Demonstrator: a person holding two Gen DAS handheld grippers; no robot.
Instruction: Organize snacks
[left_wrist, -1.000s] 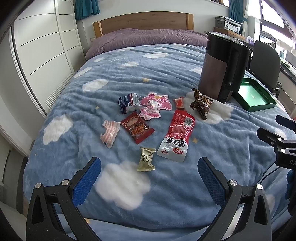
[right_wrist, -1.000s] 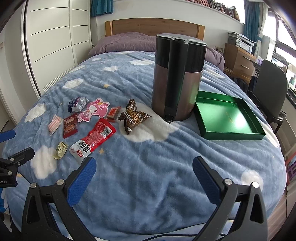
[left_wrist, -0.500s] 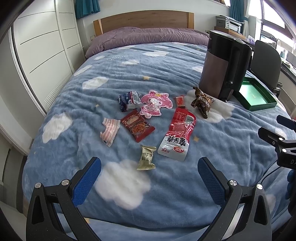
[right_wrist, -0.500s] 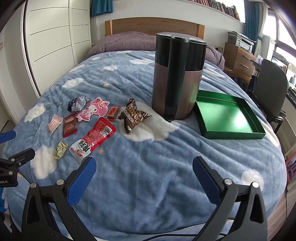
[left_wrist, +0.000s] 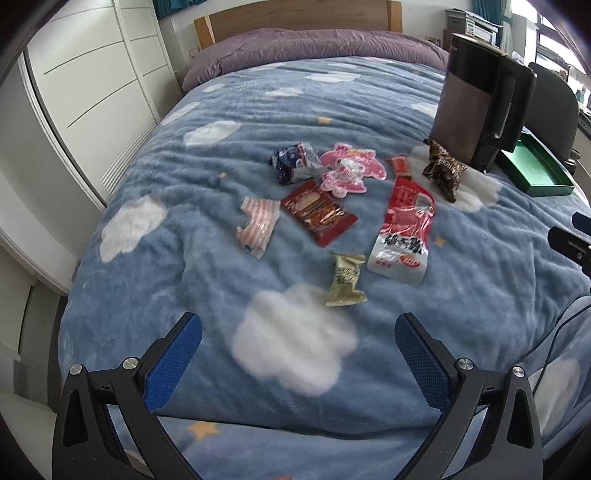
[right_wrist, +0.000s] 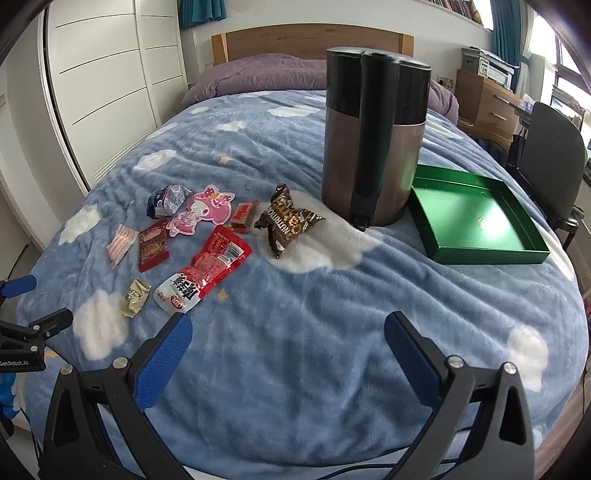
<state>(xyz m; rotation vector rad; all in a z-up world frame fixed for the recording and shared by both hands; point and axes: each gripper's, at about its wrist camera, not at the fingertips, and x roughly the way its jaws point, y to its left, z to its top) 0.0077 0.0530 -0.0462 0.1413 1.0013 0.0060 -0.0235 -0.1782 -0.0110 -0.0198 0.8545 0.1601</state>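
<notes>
A: Left gripper (left_wrist: 297, 338) spread wide, nothing between the blue pads, hovering over a white cloud near the foot edge of the blanket (left_wrist: 229, 110). Right gripper (right_wrist: 288, 341) likewise gaping and empty, above bare blue fleece at the same edge.

B: And the snacks?

A: Scattered toward the left side of the bed. Nearest the foot edge: olive candy wrapper (left_wrist: 345, 279), just beside the long red-and-white packet (left_wrist: 404, 230). Farther up: striped pink packet (left_wrist: 258, 225), dark red packet (left_wrist: 317, 212), pink character packet (left_wrist: 349, 170) touching the blue crinkled wrapper (left_wrist: 293, 162), small red bar (left_wrist: 399, 166), brown twisted bag (left_wrist: 443, 171) on a white cloud.

B: Anything seen from one side only?

A: From the right wrist, whole green tray (right_wrist: 476, 218) open and bare inside, near the right edge, just beside the tall brown-and-black canister (right_wrist: 373, 140); also a wooden dresser (right_wrist: 487, 103) and a dark chair (right_wrist: 554, 155). From the left wrist, tray mostly hidden behind the canister, only a corner showing; picture slightly blurred. Tip of the other gripper at the frame edge in each view.
</notes>
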